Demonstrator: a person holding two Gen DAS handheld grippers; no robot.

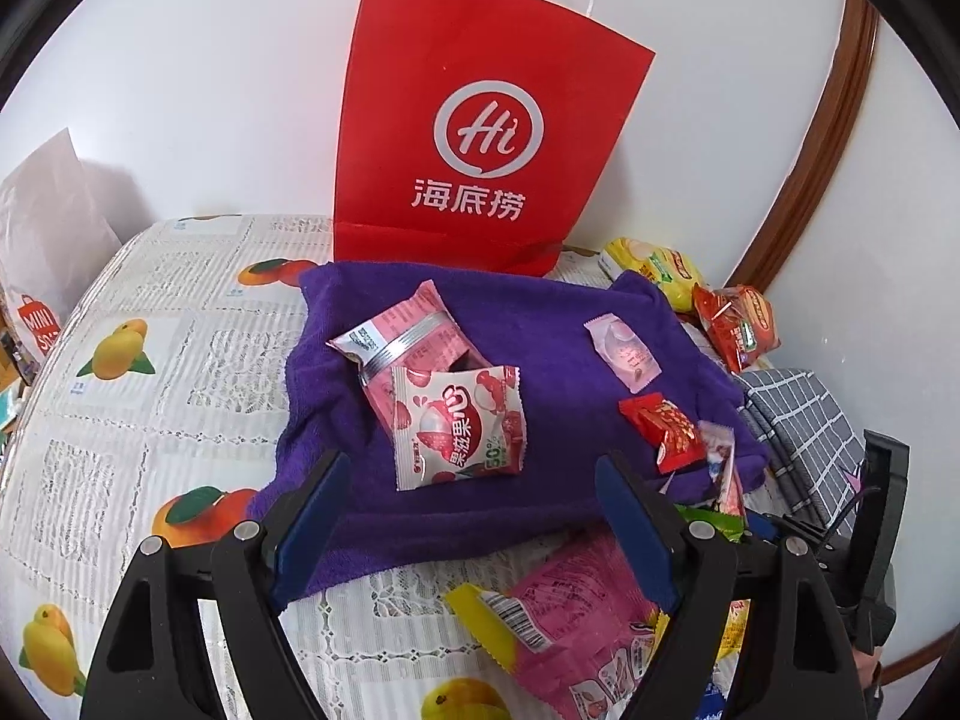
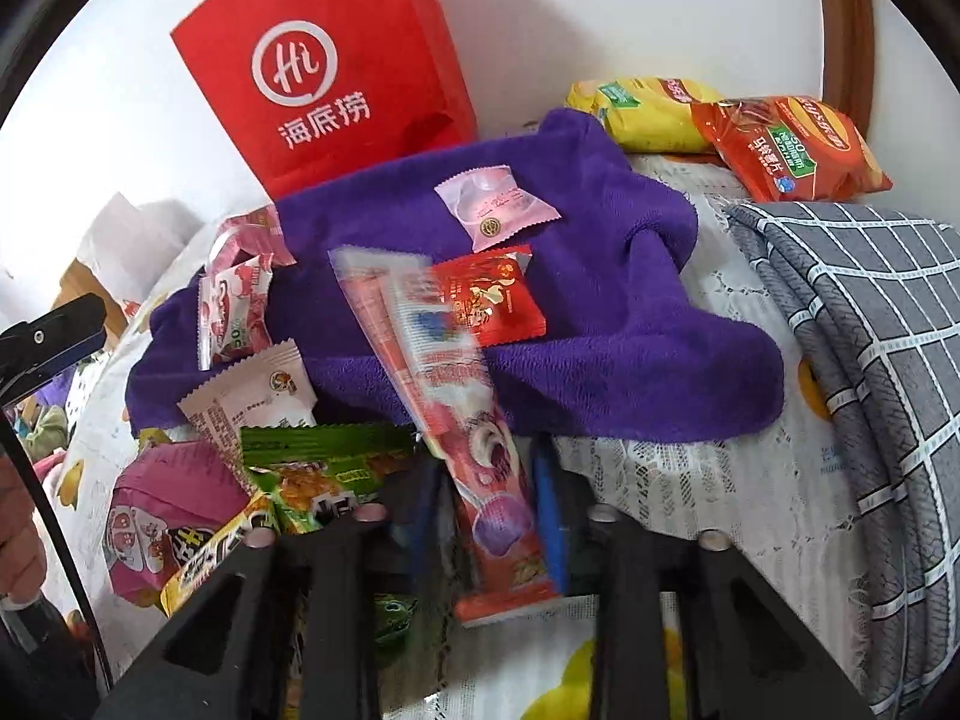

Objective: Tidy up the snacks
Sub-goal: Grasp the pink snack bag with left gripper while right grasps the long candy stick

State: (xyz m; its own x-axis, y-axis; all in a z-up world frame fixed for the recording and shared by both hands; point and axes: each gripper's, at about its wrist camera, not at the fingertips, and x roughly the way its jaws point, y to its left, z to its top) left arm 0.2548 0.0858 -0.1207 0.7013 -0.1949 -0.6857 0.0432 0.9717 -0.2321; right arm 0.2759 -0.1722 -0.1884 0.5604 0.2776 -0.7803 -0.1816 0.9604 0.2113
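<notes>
1. Surface: a table (image 1: pixel 180 324) under a white lace-pattern cover printed with oranges and mangoes. It stands against a plain white wall, with a curved brown wooden trim at the right.
2. A purple terry towel (image 1: pixel 540 360), soft and rumpled, lies across the table's middle. A grey checked cloth (image 2: pixel 870 312) is folded at the right edge.
3. A red paper bag (image 1: pixel 480 120) with white twine handles and a white "Hi" logo stands upright behind the towel, against the wall.
4. Snacks on the towel: two glossy pink strawberry packets (image 1: pixel 462 426), one overlapping the other; a pale pink sachet (image 1: pixel 624 354); a small red foil packet (image 1: pixel 663 429).
5. Two crinkled crisp bags, yellow (image 2: pixel 642 114) and orange (image 2: pixel 792 150), lie by the wall at the towel's far right corner.
6. Loose packets, green (image 2: pixel 324 474), white (image 2: pixel 252 402) and magenta (image 2: pixel 168 510), are heaped at the towel's near edge.
7. Left gripper (image 1: pixel 474 534): jaws wide, nothing between them, above the towel's near edge.
8. Right gripper (image 2: pixel 489 498): jaws narrow, clamped on a long red-and-pink tube packet (image 2: pixel 456 396), whose blurred far end reaches over the towel.
</notes>
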